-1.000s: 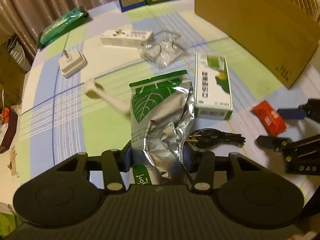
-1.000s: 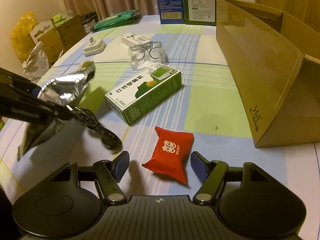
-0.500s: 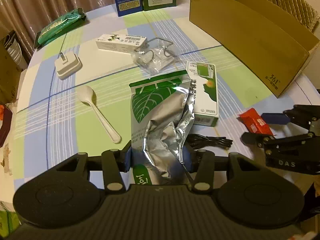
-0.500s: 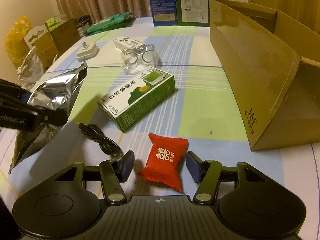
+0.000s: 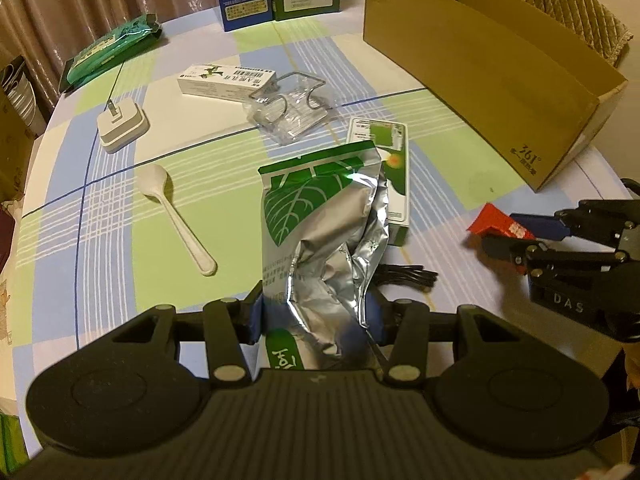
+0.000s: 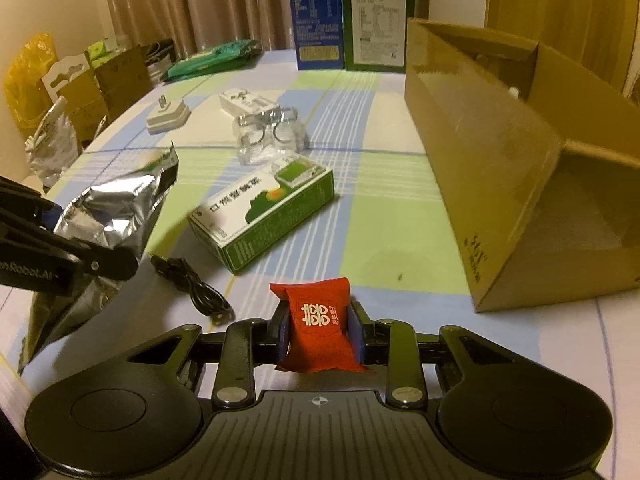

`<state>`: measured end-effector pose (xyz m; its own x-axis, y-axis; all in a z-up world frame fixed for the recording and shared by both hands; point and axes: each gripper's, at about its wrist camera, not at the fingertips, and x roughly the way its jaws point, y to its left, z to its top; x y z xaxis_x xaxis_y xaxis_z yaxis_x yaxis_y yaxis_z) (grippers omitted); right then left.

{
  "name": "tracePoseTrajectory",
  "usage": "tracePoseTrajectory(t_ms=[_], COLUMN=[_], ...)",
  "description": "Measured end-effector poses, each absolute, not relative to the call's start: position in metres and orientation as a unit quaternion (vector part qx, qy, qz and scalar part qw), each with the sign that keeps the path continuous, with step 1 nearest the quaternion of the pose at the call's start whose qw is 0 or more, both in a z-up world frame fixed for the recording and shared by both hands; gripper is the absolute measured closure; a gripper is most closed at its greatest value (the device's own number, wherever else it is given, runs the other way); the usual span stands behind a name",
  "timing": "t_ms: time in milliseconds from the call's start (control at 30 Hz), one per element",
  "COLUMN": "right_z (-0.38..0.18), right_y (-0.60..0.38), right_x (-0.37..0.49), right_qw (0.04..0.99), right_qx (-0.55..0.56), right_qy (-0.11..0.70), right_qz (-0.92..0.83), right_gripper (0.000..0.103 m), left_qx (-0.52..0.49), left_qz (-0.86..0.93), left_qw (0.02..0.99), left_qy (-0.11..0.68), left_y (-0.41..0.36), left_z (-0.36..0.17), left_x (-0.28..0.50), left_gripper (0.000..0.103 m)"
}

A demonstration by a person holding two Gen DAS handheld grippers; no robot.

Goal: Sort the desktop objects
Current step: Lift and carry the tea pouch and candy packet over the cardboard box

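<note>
Red packet [image 6: 320,330] is sitting low in the frame's centre, pinched between the right claw [image 6: 320,334], whose jaws have just been closing on it. Left claw [image 5: 316,314] is gripping the crumpled silver-green foil bag [image 5: 320,232] at bottom centre, above the checked surface [image 5: 112,208]

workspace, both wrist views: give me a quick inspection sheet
surface: checked tablecloth, mostly covered.
job's things: foil pouch and red packet gripped; green box lying flat; cardboard box open.
clutter: white spoon, charger plug, clear plastic pack, white carton.
grippers: left gripper clamps pouch; right gripper jaws just closed on packet.
cables: black cable coiled, loose.
surroundings: curtains.
</note>
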<state>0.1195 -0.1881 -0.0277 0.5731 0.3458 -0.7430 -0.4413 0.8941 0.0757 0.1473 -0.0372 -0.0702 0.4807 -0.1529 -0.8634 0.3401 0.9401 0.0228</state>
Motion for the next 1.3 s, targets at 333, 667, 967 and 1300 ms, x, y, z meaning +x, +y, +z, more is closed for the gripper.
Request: tracePoseTrajectory(t_ms=[333,667,967,1300], right_z=[0.013,0.055,0.093,0.109], right_y=[-0.208,-0.241,-0.285,-0.329], right_x=[0.107,0.103,0.120,0.172], right_qw=[0.903,0.921,0.937,0.942], right_qx=[-0.047,-0.038,-0.026,-0.028], right_qy=[0.370,0.333,0.304,0.302], right_qz=[0.214,0.197,0.171,0.144], right_gripper=[0.076,0.076,0.076,0.076], left_qx=[0.096,0.090,0.082,0.068], left_qz=[-0.154,-0.182,-0.221,-0.250], left_qw=[0.864,0.873,0.878,0.879], left_qy=[0.470,0.442,0.416,0.399], left_y=[-0.056,-0.091,-0.146,-0.206], left_z=[-0.045,-0.009,0.021,0.047], left_x=[0.131,0.127,0.139,0.169], left_gripper=[0.060,0.060,0.060,0.060])
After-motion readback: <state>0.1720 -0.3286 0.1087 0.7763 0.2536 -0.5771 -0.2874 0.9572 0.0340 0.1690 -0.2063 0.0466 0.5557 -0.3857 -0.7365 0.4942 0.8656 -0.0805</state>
